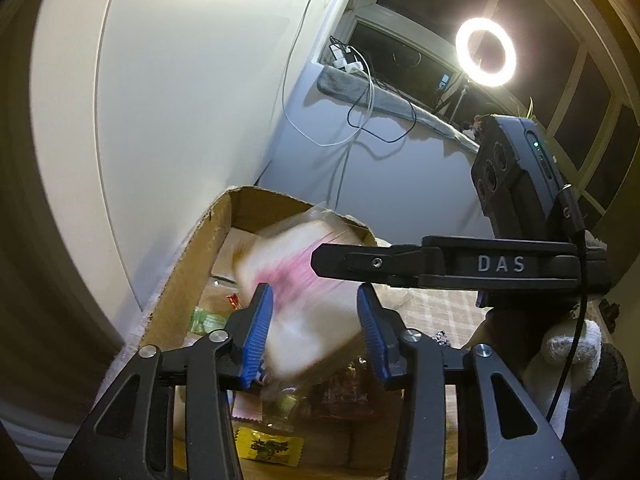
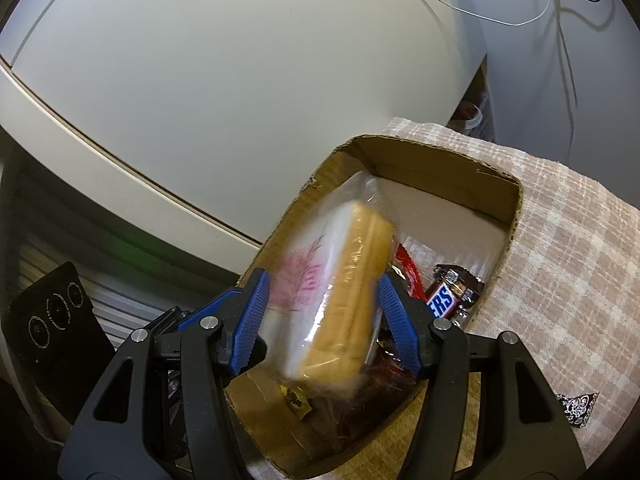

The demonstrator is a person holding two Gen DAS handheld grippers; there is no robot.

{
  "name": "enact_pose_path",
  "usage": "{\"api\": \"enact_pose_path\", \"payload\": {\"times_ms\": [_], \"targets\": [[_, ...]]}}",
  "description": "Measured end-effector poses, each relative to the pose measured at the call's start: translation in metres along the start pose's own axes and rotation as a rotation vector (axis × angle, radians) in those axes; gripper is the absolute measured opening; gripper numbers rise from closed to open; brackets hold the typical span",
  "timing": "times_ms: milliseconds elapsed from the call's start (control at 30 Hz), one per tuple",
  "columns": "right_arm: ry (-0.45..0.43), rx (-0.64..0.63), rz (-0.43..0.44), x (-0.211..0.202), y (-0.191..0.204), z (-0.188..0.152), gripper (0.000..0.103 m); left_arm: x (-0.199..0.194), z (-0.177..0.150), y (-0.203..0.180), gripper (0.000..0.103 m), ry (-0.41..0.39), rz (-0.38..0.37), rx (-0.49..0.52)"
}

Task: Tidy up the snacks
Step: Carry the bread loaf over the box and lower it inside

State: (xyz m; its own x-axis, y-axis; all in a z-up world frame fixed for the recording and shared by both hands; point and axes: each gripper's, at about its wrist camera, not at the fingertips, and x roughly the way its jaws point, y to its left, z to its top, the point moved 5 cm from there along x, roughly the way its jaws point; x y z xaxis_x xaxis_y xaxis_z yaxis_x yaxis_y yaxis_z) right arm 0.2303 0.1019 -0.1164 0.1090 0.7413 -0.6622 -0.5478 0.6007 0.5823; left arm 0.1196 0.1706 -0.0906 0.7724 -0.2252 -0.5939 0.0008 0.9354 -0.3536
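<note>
The right gripper (image 2: 324,312) was clamped on a wrapped sandwich (image 2: 340,280) above the cardboard box (image 2: 440,152) at frame centre. The left gripper (image 1: 314,328) stood partly open around the same package (contact unclear through blur). A Snickers bar (image 2: 444,300) lay inside.

The bagged bread (image 2: 340,292) fills the cardboard box's (image 2: 440,152) near half; its far end lies open beside the wall (image 2: 240,80).
</note>
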Motion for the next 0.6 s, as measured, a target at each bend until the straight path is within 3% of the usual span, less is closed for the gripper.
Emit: {"api": "enact_pose_path", "payload": {"times_ms": [267,400,600], "targets": [[-0.024,-0.037,-0.054,-0.009,0.003,0.001,0.062,-0.003,0.0,0.001,0.04,-0.006,0.01,0.0],[-0.041,-0.041,-0.087,-0.015,-0.001,0.001,0.076,-0.005,0.0,0.0,0.04,-0.011,0.016,0.005],[-0.08,-0.053,-0.154,-0.034,-0.008,-0.003,0.084,-0.007,0.0,-0.004,0.04,-0.014,0.028,0.018]]}}
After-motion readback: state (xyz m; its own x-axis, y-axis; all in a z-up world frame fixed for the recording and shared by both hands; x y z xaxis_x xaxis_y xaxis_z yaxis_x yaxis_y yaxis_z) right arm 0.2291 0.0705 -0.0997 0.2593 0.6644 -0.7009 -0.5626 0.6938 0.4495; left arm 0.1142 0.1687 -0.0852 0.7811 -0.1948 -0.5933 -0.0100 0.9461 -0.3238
